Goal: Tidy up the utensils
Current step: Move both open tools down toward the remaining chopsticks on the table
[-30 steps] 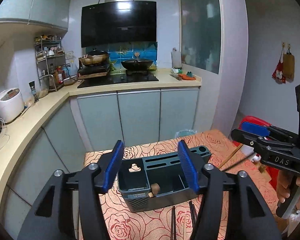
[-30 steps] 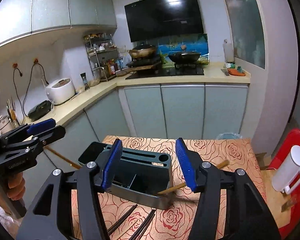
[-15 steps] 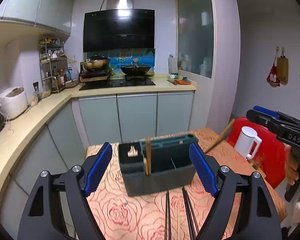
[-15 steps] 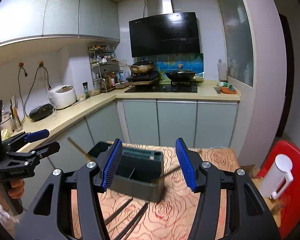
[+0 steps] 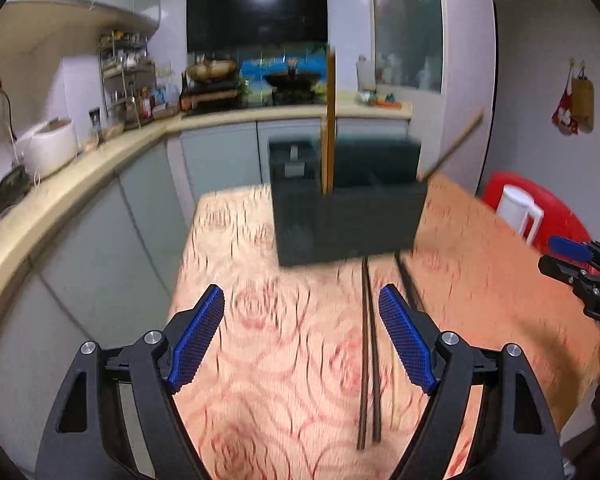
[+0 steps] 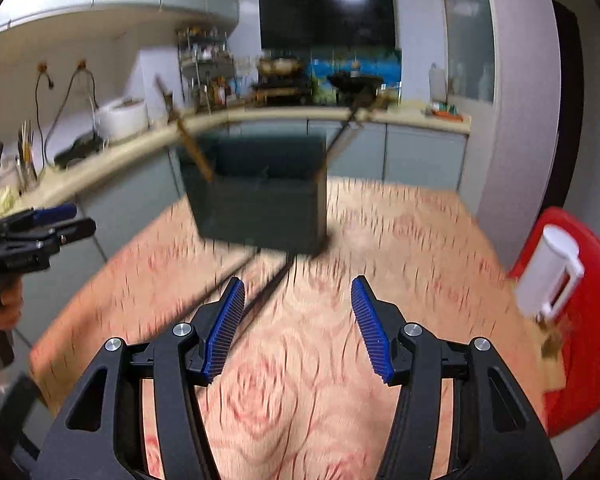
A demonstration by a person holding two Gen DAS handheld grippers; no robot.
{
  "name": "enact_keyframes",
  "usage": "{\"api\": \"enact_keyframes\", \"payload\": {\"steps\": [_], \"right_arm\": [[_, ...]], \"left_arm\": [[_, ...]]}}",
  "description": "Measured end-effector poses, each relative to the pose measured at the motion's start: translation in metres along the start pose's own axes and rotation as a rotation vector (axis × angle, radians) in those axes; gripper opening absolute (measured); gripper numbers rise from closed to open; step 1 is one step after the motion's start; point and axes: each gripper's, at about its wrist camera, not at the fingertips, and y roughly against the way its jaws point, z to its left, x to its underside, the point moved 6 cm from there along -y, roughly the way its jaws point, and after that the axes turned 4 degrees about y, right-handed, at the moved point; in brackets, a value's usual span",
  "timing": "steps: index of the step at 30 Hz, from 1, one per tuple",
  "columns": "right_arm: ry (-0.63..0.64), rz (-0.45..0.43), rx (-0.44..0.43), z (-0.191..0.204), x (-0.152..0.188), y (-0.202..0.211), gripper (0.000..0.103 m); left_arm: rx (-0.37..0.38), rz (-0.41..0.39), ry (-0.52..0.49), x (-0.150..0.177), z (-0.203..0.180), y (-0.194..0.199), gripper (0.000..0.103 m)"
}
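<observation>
Both claws, left [image 5: 301, 338] and right [image 6: 298, 326], agape and empty; "DAS" on right claw's body.

Rose-patterned table [image 5: 284, 360] bears organizer [image 5: 348, 216], chopsticks [image 5: 370, 360].

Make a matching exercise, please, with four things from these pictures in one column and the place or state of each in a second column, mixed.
Things:
1. dark chopsticks
2. wooden utensil
3. white container
4. left gripper

Places or states:
A. stands upright in the dark organizer box
B. open, nothing between its fingers
C. lie flat on the rose-patterned tablecloth
D. rests on the red seat

Pairs: 1-C, 2-A, 3-D, 4-B
</observation>
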Motion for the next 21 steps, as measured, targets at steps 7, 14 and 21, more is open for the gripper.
{"api": "enact_keyframes", "payload": {"steps": [7, 14, 21], "right_arm": [[0.031, 0.097, -0.032, 0.031, 0.063, -0.016, 0.054], [0.119, 0.145, -0.105, 0.081, 0.086, -0.032, 0.054], [0.175, 0.167, -0.079, 0.099, 0.098, -0.043, 0.054]], "left_arm": [[-0.027, 0.075, -0.045, 0.07, 0.006, -0.008, 0.077], [-0.04, 0.117, -0.102, 0.103, 0.004, -0.011, 0.077], [-0.009, 0.136, -0.092, 0.111, 0.005, -0.013, 0.077]]}}
